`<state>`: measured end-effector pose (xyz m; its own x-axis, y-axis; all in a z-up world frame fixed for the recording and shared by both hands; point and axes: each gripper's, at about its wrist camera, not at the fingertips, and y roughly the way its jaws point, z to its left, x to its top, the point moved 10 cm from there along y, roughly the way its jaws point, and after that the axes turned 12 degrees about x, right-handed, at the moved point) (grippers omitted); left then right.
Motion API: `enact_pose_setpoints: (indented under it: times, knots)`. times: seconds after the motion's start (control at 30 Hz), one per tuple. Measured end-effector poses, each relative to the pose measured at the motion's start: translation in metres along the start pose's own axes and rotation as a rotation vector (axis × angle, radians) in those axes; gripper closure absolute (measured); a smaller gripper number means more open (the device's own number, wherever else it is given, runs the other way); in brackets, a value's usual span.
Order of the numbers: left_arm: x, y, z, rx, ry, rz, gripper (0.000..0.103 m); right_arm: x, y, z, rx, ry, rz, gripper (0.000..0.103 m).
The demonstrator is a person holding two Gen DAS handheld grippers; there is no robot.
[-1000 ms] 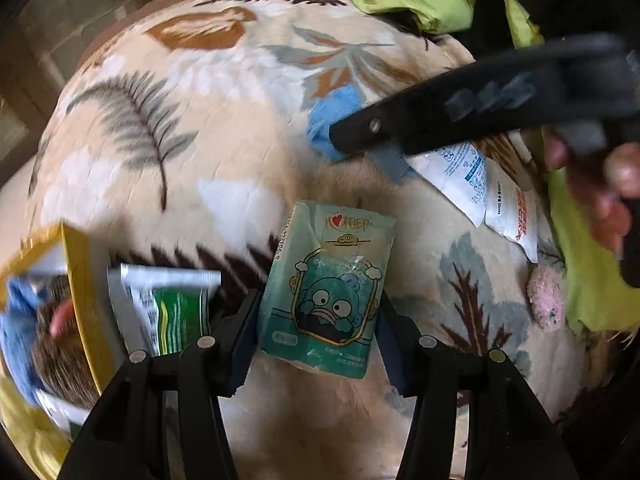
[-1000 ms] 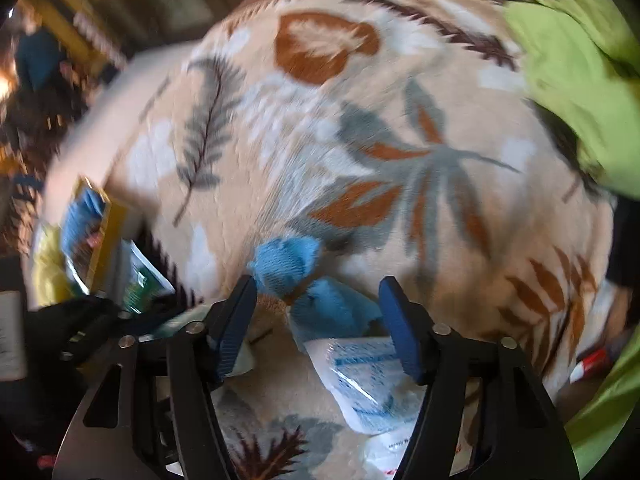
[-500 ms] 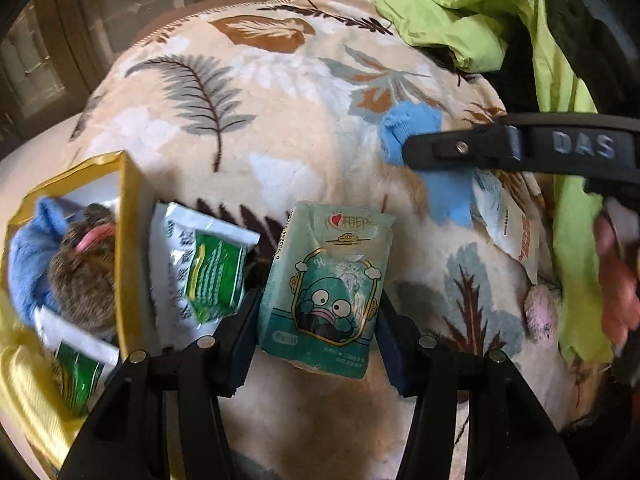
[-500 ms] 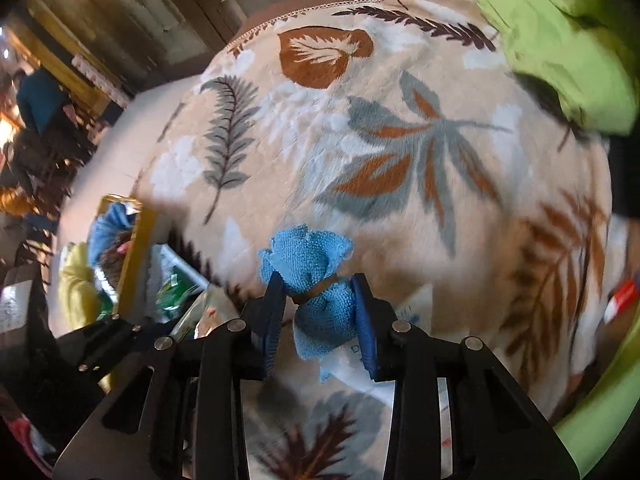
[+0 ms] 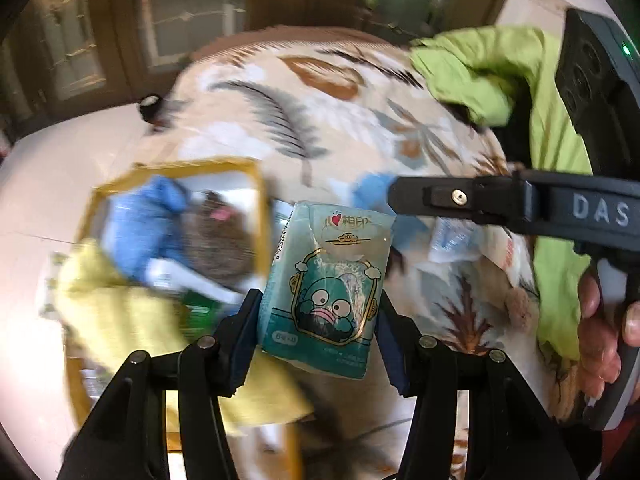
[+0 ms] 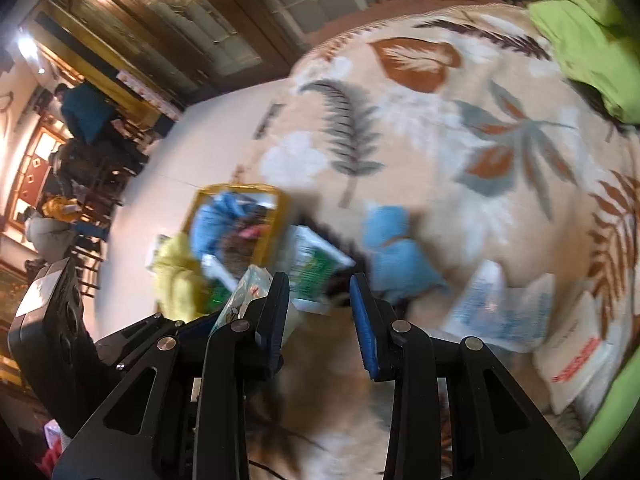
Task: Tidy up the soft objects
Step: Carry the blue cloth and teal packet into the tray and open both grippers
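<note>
My left gripper [image 5: 318,300] is shut on a teal tissue pack [image 5: 332,280] with a cartoon face, held above the leaf-patterned blanket [image 5: 360,120]. The same pack [image 6: 250,288] shows edge-on at the lower left of the right wrist view. My right gripper [image 6: 318,280] has a narrow gap between its jaws and nothing in it. A blue cloth [image 6: 396,256] lies on the blanket just right of its right finger. In the left wrist view the right gripper [image 5: 400,200] comes in from the right, its tip beside the blue cloth [image 5: 370,190].
A yellow-rimmed box [image 5: 260,200] at the left holds another blue cloth [image 5: 144,220] and a brown plush [image 5: 224,240]; a yellow cloth [image 5: 120,312] lies by it. Nearby are a green-white packet [image 6: 316,264], white packets [image 6: 500,308] and a lime garment [image 5: 480,76]. People sit far left [image 6: 80,120].
Both grippers have risen and swung toward the yellow box. The right gripper closed on the blue cloth half a second ago; now the cloth is outside its jaws, on the blanket.
</note>
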<state>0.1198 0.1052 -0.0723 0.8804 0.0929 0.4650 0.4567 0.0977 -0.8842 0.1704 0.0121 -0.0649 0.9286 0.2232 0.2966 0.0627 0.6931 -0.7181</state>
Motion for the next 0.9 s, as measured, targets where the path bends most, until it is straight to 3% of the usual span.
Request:
enact_pose_setpoints:
  times: [0.23,0.37,0.47,0.6,0.7,0.8,0.87,0.9]
  knots:
    - [0.007,-0.009,0.07,0.07,-0.099,-0.017,0.049,0.008,0.024,0.056,0.105,-0.013,0.015,0.071]
    - [0.002,-0.012,0.093,0.078,-0.141,-0.014,0.049,0.016,0.027,0.063,0.07,-0.047,0.001,0.071]
    - [0.0,-0.013,0.094,0.061,-0.143,-0.023,0.049,0.024,0.013,0.036,-0.008,-0.052,-0.02,0.068]
    - [0.001,-0.006,0.086,0.032,-0.145,-0.014,0.049,0.019,0.012,-0.029,-0.19,-0.022,0.046,0.065]
    - [0.001,-0.003,0.081,0.025,-0.133,-0.005,0.049,0.014,0.022,-0.064,-0.247,0.033,0.086,0.065]
    - [0.002,-0.002,0.085,0.031,-0.14,-0.003,0.049,0.008,0.04,-0.071,-0.23,0.025,0.126,0.065]
    - [0.003,-0.003,0.091,0.039,-0.149,-0.002,0.049,0.007,0.05,-0.08,-0.306,-0.016,0.127,0.065]
    - [0.003,-0.003,0.094,0.043,-0.153,-0.004,0.049,0.008,0.051,-0.087,-0.344,-0.009,0.12,0.074]
